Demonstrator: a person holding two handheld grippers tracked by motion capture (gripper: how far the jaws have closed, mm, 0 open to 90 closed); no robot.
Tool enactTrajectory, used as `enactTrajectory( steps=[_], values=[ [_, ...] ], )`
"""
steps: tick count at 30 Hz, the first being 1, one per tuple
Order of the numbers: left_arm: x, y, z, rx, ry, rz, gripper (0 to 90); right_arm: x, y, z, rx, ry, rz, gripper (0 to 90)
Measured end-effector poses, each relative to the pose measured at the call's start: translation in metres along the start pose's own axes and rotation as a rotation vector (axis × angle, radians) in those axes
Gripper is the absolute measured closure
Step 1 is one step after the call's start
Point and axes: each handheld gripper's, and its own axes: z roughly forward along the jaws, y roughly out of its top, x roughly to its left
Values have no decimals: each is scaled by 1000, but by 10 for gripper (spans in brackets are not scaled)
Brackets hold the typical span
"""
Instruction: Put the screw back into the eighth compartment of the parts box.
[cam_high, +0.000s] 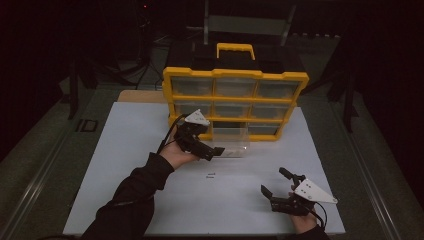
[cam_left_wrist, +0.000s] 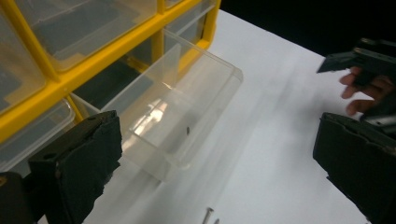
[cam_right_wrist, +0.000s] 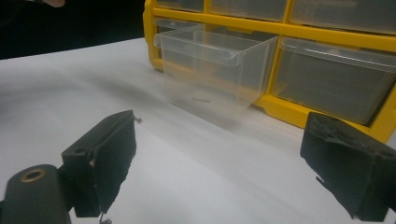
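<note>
left claw (cam_high: 216, 151) gapes wide, empty, over the clear plastic drawer (cam_left_wrist: 177, 107); dip toward the small screws (cam_high: 210, 175) below it, pinch one squarely

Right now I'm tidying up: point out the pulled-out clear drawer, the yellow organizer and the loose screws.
clear drawer (cam_right_wrist: 210, 65), right gripper view, front wall.
yellow organizer (cam_high: 235, 74), high view, top frame bar.
loose screws (cam_high: 211, 175), high view, middle of pair.

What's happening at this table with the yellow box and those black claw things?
A person holds a gripper in each hand at a white table. A clear drawer is pulled partway out of the yellow organizer, with one small screw inside it. The left gripper hovers beside the drawer, fingers open and empty. More screws lie on the table. The right gripper waits open, nearer the person.
</note>
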Motion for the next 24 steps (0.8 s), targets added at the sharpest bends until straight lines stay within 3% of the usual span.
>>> enactTrajectory(
  steps=[12,24],
  values=[
    [-1,-22,-7,-37,-28,8,13,0,0,0,1,1,-1,108],
    [-1,-44,3,-32,-68,16,44,1,0,0,0,2,-1,107]
  ],
)
